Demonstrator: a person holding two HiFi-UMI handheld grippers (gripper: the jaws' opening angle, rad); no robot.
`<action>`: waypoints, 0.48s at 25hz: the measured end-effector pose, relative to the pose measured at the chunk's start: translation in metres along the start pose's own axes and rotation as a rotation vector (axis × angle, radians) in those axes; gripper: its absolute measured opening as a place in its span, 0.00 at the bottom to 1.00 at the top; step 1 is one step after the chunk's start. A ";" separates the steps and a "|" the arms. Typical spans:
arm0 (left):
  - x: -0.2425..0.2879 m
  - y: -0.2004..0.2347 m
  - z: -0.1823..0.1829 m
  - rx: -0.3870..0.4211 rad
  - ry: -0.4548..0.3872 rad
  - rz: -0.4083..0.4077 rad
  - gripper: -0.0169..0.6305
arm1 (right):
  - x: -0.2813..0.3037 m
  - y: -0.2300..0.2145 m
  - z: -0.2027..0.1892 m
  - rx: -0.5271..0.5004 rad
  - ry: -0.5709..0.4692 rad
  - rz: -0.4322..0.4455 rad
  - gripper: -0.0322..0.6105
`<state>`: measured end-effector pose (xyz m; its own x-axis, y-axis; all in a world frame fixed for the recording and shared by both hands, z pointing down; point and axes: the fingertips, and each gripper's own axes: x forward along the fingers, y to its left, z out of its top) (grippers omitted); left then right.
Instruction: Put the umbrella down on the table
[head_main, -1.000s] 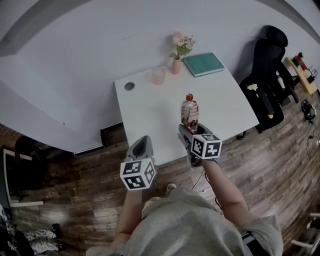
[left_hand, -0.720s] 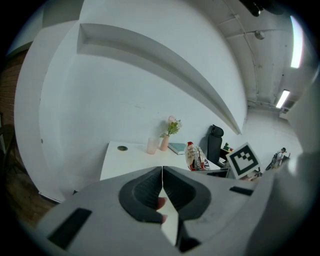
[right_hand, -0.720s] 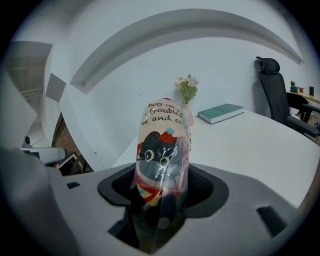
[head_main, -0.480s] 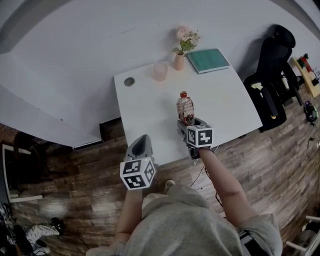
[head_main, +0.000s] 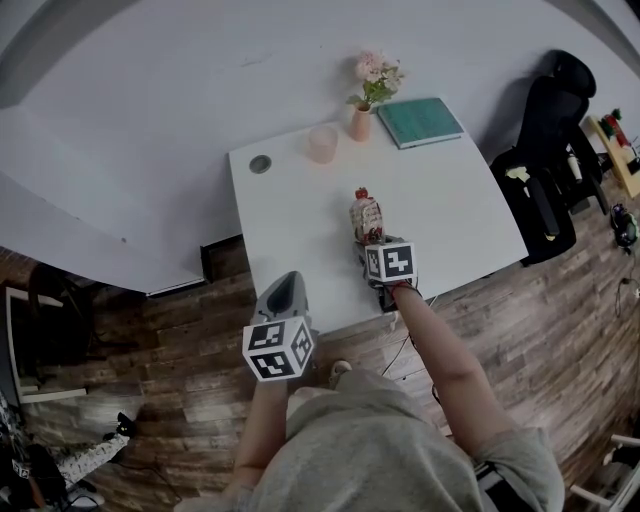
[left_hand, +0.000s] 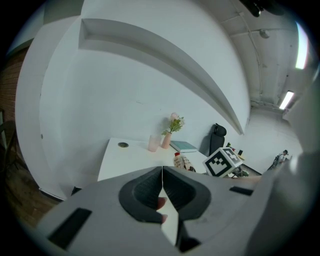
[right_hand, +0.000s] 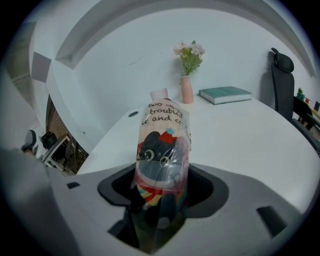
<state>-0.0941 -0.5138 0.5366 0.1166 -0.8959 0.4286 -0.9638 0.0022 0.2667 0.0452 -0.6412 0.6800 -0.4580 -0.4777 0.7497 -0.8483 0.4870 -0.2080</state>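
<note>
A folded umbrella (head_main: 366, 214) in a clear sleeve printed with a cartoon cat stands tilted over the white table (head_main: 450, 205). My right gripper (head_main: 372, 243) is shut on its lower end. In the right gripper view the umbrella (right_hand: 161, 142) rises out of the right gripper (right_hand: 160, 200) and leans away towards the table (right_hand: 250, 135); its bottom is hidden between the jaws. My left gripper (head_main: 284, 292) hangs off the table's near edge at the left, over the floor. In its own view the left gripper (left_hand: 162, 172) has its jaws together with nothing between them.
At the table's far side stand a pink cup (head_main: 322, 143), a vase of flowers (head_main: 362, 118) and a teal book (head_main: 421, 120). A round cable hole (head_main: 260, 163) is at the far left corner. A black office chair (head_main: 545, 150) is to the right, on the wood floor.
My right gripper has sunk towards the table with the umbrella and moved further over it, and the umbrella now leans more. The left gripper has hardly moved.
</note>
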 end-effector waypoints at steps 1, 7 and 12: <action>0.000 0.000 0.000 -0.002 0.000 0.001 0.04 | 0.003 -0.001 -0.001 0.000 0.013 -0.004 0.47; 0.002 0.001 -0.001 -0.009 0.000 0.005 0.04 | 0.020 -0.006 -0.007 -0.003 0.082 -0.028 0.47; 0.004 0.001 -0.001 -0.014 0.002 0.008 0.04 | 0.027 -0.006 -0.007 -0.040 0.126 -0.050 0.47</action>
<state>-0.0949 -0.5169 0.5391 0.1099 -0.8949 0.4326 -0.9613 0.0150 0.2753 0.0401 -0.6515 0.7057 -0.3761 -0.4075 0.8321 -0.8569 0.4947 -0.1451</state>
